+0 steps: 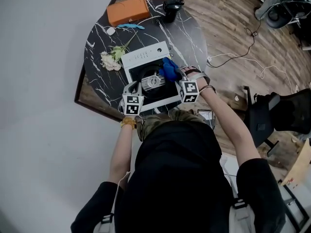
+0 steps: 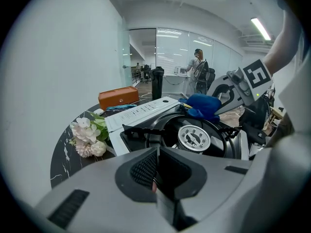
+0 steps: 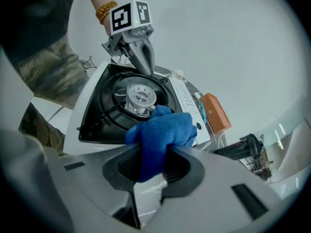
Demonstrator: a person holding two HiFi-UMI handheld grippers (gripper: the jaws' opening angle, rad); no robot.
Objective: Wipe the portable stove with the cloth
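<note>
The white portable stove (image 1: 146,57) with its black burner well sits in the middle of a round black marble table (image 1: 97,42). My right gripper (image 1: 174,74) is shut on a bunched blue cloth (image 1: 169,69), which lies over the well's right rim beside the silver burner (image 3: 140,97). In the right gripper view the cloth (image 3: 163,130) bulges out between my jaws (image 3: 151,161). My left gripper (image 1: 137,86) is shut with nothing in it, its tips at the stove's near-left rim. The left gripper view shows the stove (image 2: 141,111), the cloth (image 2: 204,105) and the right gripper (image 2: 228,92).
White and pink flowers (image 1: 112,58) lie left of the stove. An orange case (image 1: 128,10), a blue item (image 1: 130,26) and a black mug (image 1: 173,7) stand at the table's far side. A wall runs along the left. A black chair (image 1: 277,115) and cables are on the floor to the right.
</note>
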